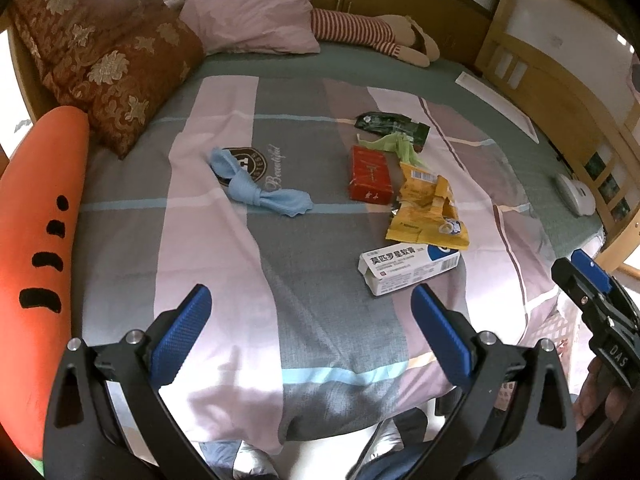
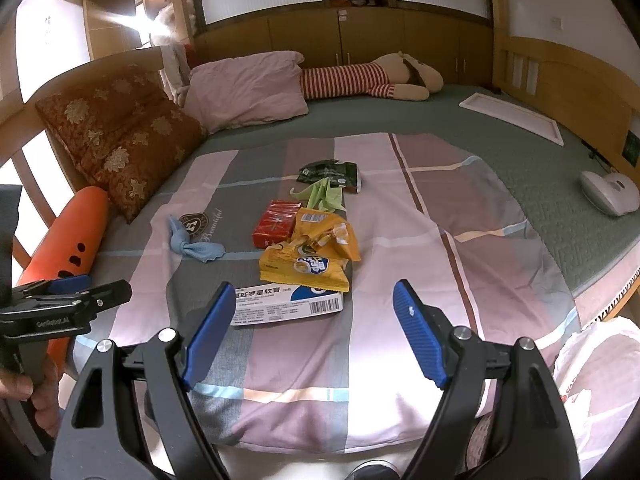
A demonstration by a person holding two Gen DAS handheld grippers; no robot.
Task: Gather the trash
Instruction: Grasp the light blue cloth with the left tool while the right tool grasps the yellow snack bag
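Note:
Trash lies in a loose row on the patterned bedspread: a white medicine box nearest, a torn yellow wrapper, a red box, a green scrap and a dark green packet. A knotted blue cloth lies to their left. My left gripper is open and empty above the bed's near edge. My right gripper is open and empty just short of the medicine box, with the yellow wrapper and red box beyond.
An orange carrot plush and brown floral cushions line the left side. A pink pillow and a striped plush toy lie at the far end. A white device and a white panel lie to the right. A white plastic bag hangs at the bed's near right corner.

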